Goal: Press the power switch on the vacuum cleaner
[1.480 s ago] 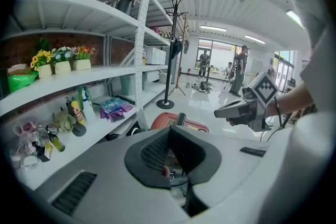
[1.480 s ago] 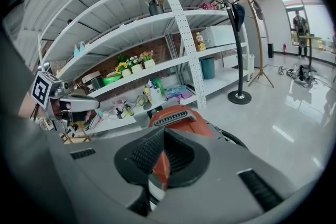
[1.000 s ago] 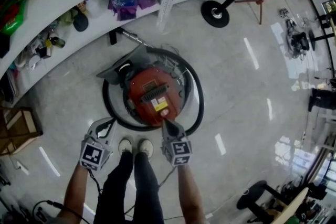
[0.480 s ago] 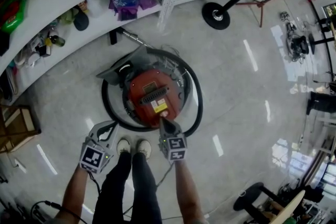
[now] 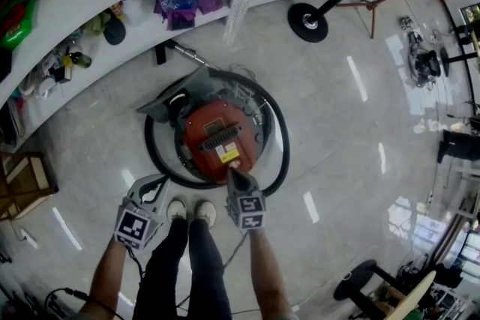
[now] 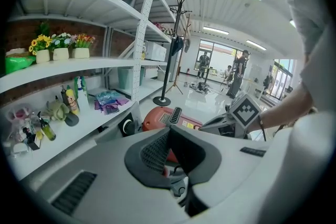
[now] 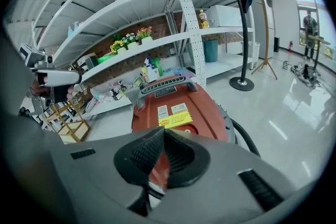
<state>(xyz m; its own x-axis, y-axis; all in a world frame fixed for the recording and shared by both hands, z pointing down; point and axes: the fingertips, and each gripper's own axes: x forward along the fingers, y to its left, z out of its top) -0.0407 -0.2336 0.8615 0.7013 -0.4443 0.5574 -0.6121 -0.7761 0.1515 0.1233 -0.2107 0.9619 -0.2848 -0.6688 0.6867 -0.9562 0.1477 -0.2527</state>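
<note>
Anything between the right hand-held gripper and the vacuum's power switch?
Nothing visible. The shut right hand-held gripper sits at the vacuum's near edge, just below the yellow label. The switch itself doesn't show, probably under the tip.

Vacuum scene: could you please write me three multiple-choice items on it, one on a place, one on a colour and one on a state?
1. Where does the vacuum stand?
A. on a table
B. on the floor
C. on a chair

2. What colour is the vacuum's body?
A. red
B. blue
C. green

3. How do the jaws of the right gripper stand?
A. wide apart
B. clamped on a cloth
C. together, with nothing between them

Answers:
1 B: the head view shows it on the shiny floor, in front of the person's feet.
2 A: its body is red in every view.
3 C: the right gripper view shows the jaws meeting at the tip, with nothing between them.
</note>
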